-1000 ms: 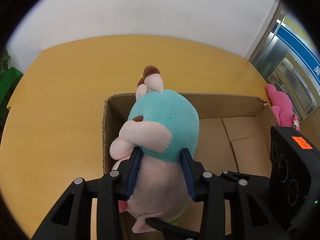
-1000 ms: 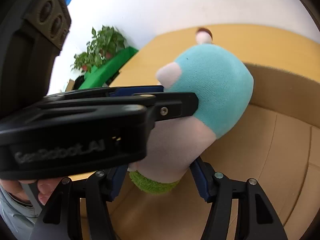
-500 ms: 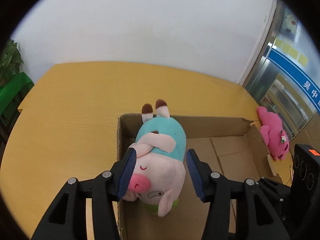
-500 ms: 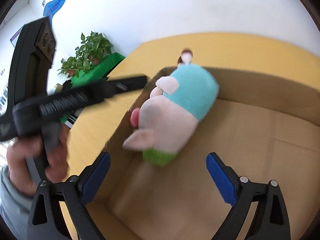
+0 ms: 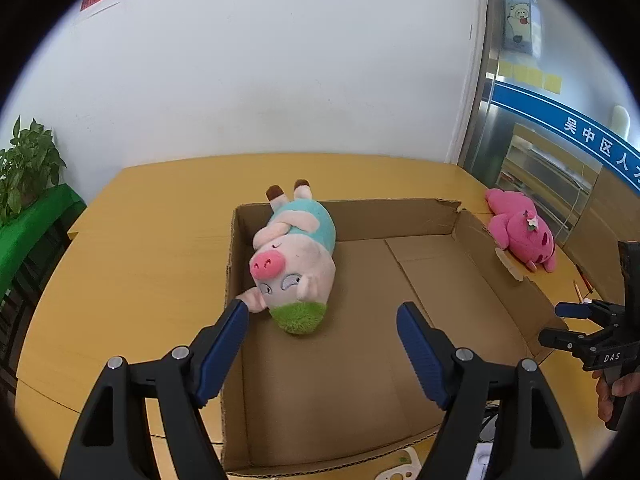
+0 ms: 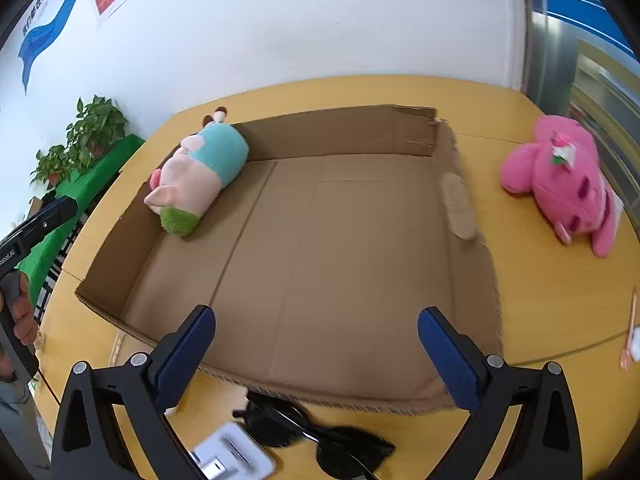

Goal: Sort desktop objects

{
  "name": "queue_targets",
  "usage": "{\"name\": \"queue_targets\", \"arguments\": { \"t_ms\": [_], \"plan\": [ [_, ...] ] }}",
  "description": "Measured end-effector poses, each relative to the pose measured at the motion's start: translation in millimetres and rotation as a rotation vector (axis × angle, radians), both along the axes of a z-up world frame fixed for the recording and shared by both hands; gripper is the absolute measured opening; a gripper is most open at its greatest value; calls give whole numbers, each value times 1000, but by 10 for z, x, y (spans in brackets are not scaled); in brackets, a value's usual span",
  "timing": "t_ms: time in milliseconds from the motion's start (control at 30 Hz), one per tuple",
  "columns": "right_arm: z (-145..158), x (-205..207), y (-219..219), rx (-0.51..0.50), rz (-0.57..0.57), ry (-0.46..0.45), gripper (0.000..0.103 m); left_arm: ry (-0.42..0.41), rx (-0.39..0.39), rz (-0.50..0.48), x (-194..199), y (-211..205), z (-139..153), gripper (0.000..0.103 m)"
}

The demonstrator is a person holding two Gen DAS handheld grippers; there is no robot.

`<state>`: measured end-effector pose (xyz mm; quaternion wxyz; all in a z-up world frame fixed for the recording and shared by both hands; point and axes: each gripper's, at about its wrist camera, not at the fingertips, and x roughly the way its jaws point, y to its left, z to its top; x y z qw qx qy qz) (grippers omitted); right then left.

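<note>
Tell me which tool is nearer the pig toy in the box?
Left. The left tool sits just short of the pig toy, one pad by its ear. The right tool is back at the box's near edge, well away.

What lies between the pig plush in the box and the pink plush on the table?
In the right wrist view: bare cardboard box floor, its right wall, then bare tabletop, between pig plush and pink plush.

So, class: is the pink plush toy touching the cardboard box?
Apart. In the right wrist view, bare yellow table shows between the pink plush toy and the cardboard box's right wall.
</note>
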<state>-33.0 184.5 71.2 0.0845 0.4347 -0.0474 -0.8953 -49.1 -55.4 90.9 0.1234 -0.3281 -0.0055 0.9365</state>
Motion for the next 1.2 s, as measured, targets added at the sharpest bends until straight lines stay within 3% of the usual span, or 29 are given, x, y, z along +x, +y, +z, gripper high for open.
{"name": "queue_targets", "arguments": {
  "t_ms": [200,267,367,500,567,600,667,767,867,967,1133,1200],
  "plan": [
    [-28,43,108,98,39,62,103,-3,-100,-28,-529,414,-61,77],
    [-62,-3,284,128,34,38,103,-37,-91,-70,-802,586,-96,77],
    [-201,-163,417,91,44,-9,103,-112,-42,-156,-1221,886,-286,77],
    [-457,-302,526,97,23,-96,102,-276,-24,-81,-1917,1100,-798,76],
    [-489,-291,463,162,42,-96,102,-285,-39,35,-2131,1055,-940,75],
    [-511,-284,435,190,46,-103,102,-260,-54,77,-2186,1038,-947,75],
    [-545,-271,378,230,49,-99,102,-260,-31,71,-2249,1045,-936,75],
    [-544,-261,406,207,28,-104,102,-274,-37,96,-2235,1103,-952,75],
    [-529,-237,429,187,31,-127,102,-302,-88,57,-2180,1319,-1016,75],
    [-509,-212,424,189,38,-144,102,-307,-144,101,-2192,1434,-1098,75],
    [-477,-166,434,162,48,-153,102,-372,-96,56,-2228,1555,-1237,75],
    [-482,-152,422,164,53,-159,102,-425,-99,49,-2262,1563,-1358,67]
  ]
}}
